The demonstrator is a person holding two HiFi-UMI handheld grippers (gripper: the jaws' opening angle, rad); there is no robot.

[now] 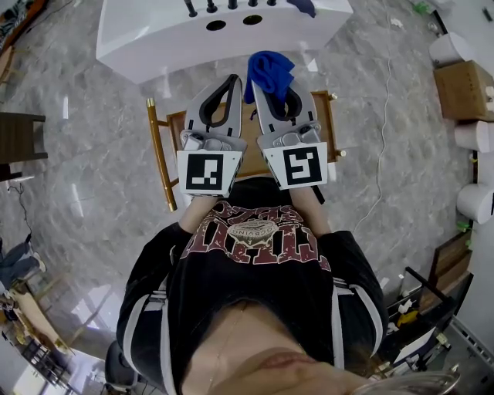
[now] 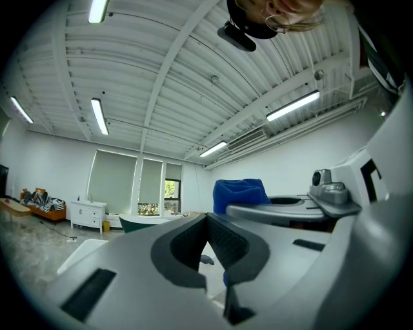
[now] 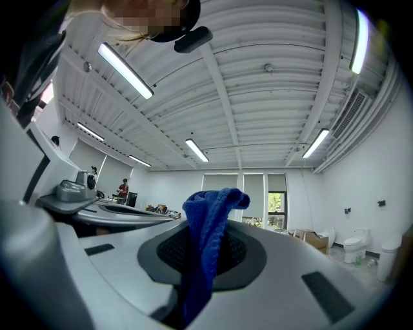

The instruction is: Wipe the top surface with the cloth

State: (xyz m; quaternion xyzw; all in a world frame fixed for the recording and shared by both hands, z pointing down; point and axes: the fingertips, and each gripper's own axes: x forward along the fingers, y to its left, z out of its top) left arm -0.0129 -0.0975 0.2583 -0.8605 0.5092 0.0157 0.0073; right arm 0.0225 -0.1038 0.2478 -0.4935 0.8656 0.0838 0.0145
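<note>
left gripper (image 1: 231, 81) closed empty; right gripper (image 1: 268, 82) beside it, clamped on cloth (image 1: 270, 66)

- Top edge is cutting off white top surface (image 1: 147, 42); far side is lying out of frame.
- Dark blue scrap (image 1: 303, 6) at same edge is showing only in part; kind not tellable.
- Right gripper (image 1: 275, 92) is covering lower part of cloth (image 1: 270, 68); in right gripper view, cloth's tail is disappearing between closed jaws.
- Left gripper (image 1: 230, 83), right gripper and person's torso are hiding most of wooden frame (image 1: 160, 154).
- Grippers' marker cubes are masking hands behind them.
- Distant people (image 3: 122, 191) are appearing too small to make out.
- Right edge is clipping cardboard box (image 1: 465, 89).
</note>
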